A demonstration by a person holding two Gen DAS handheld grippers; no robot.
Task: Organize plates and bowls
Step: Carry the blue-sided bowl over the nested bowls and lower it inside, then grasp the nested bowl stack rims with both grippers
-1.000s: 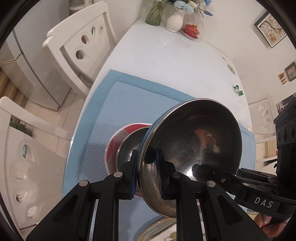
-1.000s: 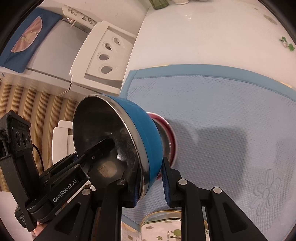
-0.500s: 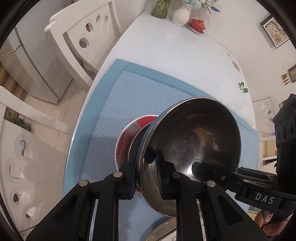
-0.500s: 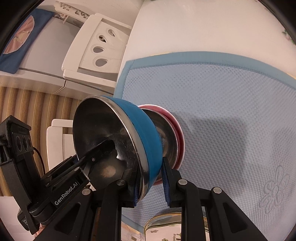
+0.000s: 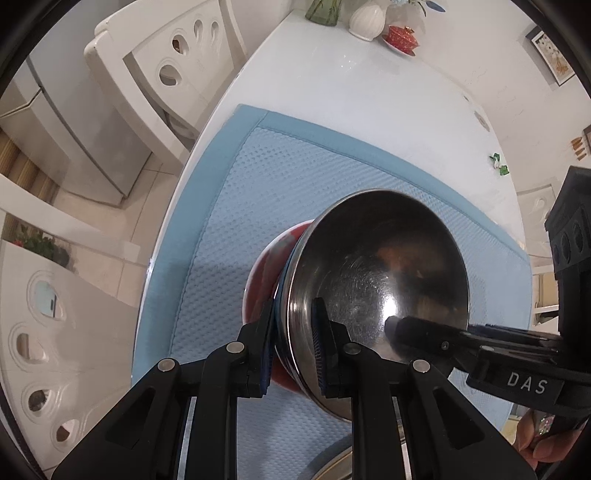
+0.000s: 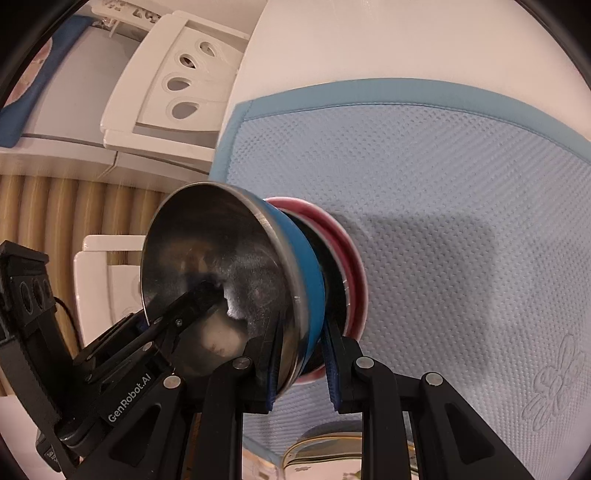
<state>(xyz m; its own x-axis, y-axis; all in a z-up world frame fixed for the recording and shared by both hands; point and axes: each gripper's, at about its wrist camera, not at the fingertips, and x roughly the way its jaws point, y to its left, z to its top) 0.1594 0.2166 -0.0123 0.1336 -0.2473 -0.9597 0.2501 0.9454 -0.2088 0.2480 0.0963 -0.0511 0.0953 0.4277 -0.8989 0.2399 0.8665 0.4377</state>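
Left wrist view: your left gripper [image 5: 293, 350] is clamped on the rim of the blue bowl [image 5: 376, 291], one finger on the outside wall and one on the shiny steel inside. The bowl is tilted with its mouth turned toward your right side, and its underside sits inside the red bowl [image 5: 264, 275], which rests on the blue mat [image 5: 266, 192]. Your right gripper [image 5: 395, 326] reaches in from the right, with one finger lying on the steel inside near the rim.

In the right wrist view, your right gripper [image 6: 300, 363] straddles the same rim. Its inner finger presses the steel inside, but a gap shows between the outer pad and the blue bowl [image 6: 308, 273], so you cannot call it a firm grip from here; the fingers stand slightly apart around the rim. The red bowl [image 6: 352, 266] shows just behind the blue one, nested around its base. Your left gripper [image 6: 205, 295] comes in from the left edge of this view.

A patterned plate [image 6: 325, 452] lies at the near edge of the mat. The mat lies on a white table [image 5: 354, 81], with white chairs [image 5: 162, 74] beside it and vases [image 5: 365, 18] at its far end.
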